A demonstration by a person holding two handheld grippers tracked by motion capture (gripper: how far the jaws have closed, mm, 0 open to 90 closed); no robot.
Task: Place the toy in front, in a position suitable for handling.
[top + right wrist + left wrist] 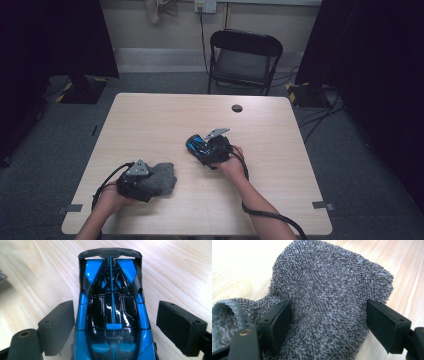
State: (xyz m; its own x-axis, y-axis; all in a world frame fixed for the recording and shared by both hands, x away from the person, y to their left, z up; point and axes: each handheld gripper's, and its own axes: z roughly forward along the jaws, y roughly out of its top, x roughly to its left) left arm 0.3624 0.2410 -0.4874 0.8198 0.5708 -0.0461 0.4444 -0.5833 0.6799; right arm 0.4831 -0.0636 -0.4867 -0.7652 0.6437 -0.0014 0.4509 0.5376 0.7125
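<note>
Car (112,312): blue and black toy, on the table (150,125) just right of centre, nose toward me, between the right gripper (200,147) jaws. I see those jaws apart w/ a gap each side, not touching the car. Right hand (231,162) reaches in from the near edge, angled left. Left gripper (137,180) sits left of the car, nearer me, jaws spread around a grey sock (329,295); whether they pinch it I can't tell.

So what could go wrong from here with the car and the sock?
The right gripper is open around the blue toy car, one pad touching and the other apart; closing unevenly might push the car sideways or make it roll. The left gripper straddles the soft grey sock, which may bunch or slip out.
</note>
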